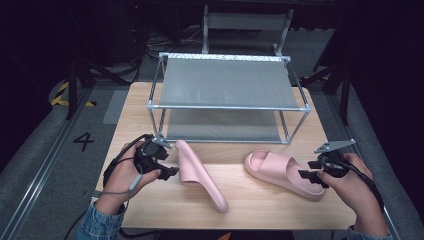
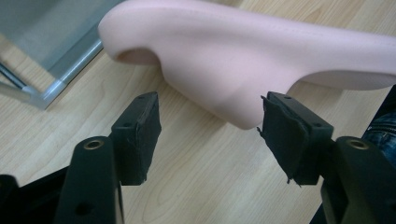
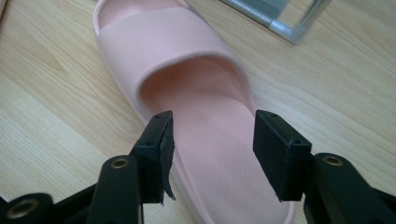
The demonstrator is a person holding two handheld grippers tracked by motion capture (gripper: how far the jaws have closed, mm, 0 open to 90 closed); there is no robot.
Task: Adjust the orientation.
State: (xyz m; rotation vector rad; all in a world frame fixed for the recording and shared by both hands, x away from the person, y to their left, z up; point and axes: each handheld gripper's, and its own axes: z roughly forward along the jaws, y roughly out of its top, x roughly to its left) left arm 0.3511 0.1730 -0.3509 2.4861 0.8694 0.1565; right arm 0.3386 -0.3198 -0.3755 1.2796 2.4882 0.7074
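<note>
Seen mid-approach: left gripper (image 1: pixel 167 165) open, just beside the pink slipper on its side (image 1: pixel 200 174), long axis slanting toward the near edge. Right gripper (image 1: pixel 311 181) likewise open, at the heel of the upright slipper (image 1: pixel 282 172).

A black numeral "4" (image 1: pixel 83 141) stands on the grey floor beside the table's left edge.
</note>
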